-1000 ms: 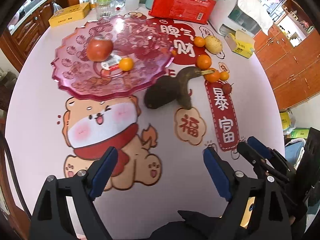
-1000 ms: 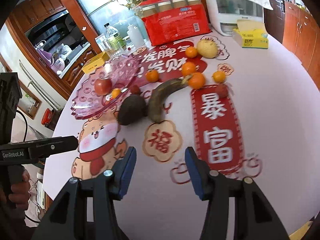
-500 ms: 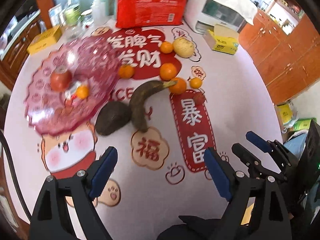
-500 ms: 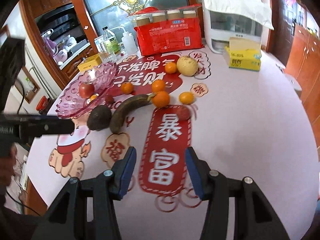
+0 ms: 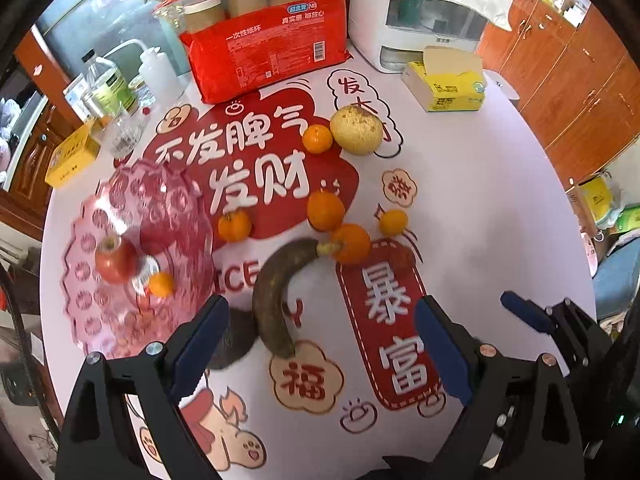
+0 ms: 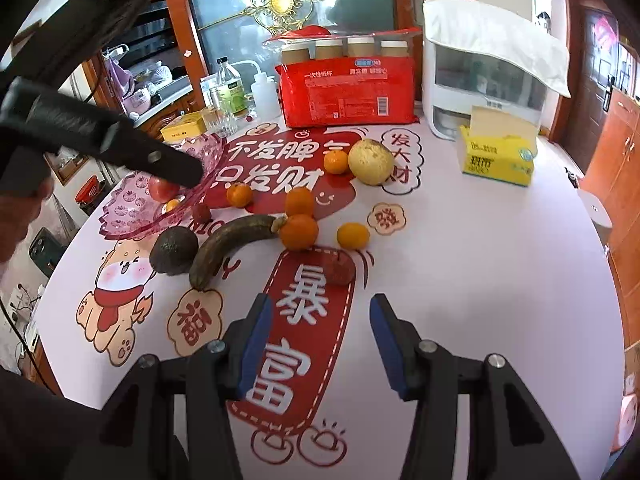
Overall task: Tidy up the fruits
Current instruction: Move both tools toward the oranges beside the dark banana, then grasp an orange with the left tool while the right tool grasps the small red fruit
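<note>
A pink plastic fruit plate (image 5: 168, 208) (image 6: 132, 216) holds a red apple (image 5: 114, 258) and a small orange (image 5: 161, 284). On the table beside it lie a browned banana (image 5: 276, 300) (image 6: 232, 244), a dark avocado (image 6: 174, 250) (image 5: 236, 340), several oranges (image 5: 325, 210) (image 6: 299, 232), a yellow pear (image 5: 356, 130) (image 6: 371, 162) and two small red fruits (image 6: 340, 268). My left gripper (image 5: 320, 344) hangs over the banana's near end, its jaws opening with nothing between them. My right gripper (image 6: 318, 344) stands open and empty just short of one red fruit.
At the table's far edge stand a red pack of paper cups (image 5: 264, 48), a white appliance (image 5: 420, 20), a yellow tissue box (image 5: 444, 84), bottles (image 5: 108, 88), a glass and a yellow tin (image 5: 72, 156). Wooden cabinets (image 5: 560, 92) lie to the right.
The left gripper has swept right from above the plate to above the banana, and its jaws stand wider. The right gripper moved right, from the printed plaque to the red banner.
</note>
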The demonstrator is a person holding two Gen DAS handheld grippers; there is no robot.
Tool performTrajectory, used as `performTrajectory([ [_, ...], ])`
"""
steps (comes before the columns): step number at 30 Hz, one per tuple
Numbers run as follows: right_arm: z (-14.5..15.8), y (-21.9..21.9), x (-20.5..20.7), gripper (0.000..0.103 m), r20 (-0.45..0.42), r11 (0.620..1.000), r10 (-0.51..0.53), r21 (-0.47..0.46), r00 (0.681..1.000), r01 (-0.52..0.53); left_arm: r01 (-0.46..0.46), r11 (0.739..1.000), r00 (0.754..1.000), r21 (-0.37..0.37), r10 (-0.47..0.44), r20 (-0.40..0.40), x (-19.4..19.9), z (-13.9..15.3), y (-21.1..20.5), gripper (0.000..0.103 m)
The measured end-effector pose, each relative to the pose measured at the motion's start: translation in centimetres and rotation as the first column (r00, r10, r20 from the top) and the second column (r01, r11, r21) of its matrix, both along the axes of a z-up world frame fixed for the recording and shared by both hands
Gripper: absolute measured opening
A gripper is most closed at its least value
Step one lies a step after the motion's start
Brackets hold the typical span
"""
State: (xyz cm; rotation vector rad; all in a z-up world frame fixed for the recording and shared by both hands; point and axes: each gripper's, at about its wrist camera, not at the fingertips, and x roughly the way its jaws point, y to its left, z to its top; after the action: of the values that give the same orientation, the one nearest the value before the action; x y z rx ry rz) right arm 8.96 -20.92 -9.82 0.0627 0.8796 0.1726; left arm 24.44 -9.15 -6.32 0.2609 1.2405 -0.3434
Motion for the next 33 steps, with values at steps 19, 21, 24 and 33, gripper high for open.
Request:
performTrajectory([
  [19, -5.3, 1.7, 5.4, 0.051, 0.004, 0.992, 0.047, -0.121, 0.999, -0.046, -0.03, 0.998, 0.996, 0.048, 0.034, -0.085, 10.2, -6.6, -3.2, 0.093],
  [21, -6.2, 1.9, 5.9, 0.051, -0.012, 0.991, 0.04, -0.124, 0.999, -0.041, -0.028, 0.999, 0.994, 0.031, 0.031, -0.102, 10.5, -7.6, -3.3, 0.093],
  [24, -7.7, 1.9, 6.7, 0.051, -0.036, 0.994, 0.008, -0.113, 0.999, -0.011, -0.022, 1.0, 0.993, 0.018, 0.024, -0.117, 11.0, -9.0, -3.6, 0.093],
  [33, -9.9, 1.7, 7.8, 0.051, -0.06, 0.998, -0.028, -0.057, 0.998, 0.024, -0.017, 1.0, 0.983, -0.003, 0.017, -0.181, 12.3, -12.8, -4.2, 0.081],
])
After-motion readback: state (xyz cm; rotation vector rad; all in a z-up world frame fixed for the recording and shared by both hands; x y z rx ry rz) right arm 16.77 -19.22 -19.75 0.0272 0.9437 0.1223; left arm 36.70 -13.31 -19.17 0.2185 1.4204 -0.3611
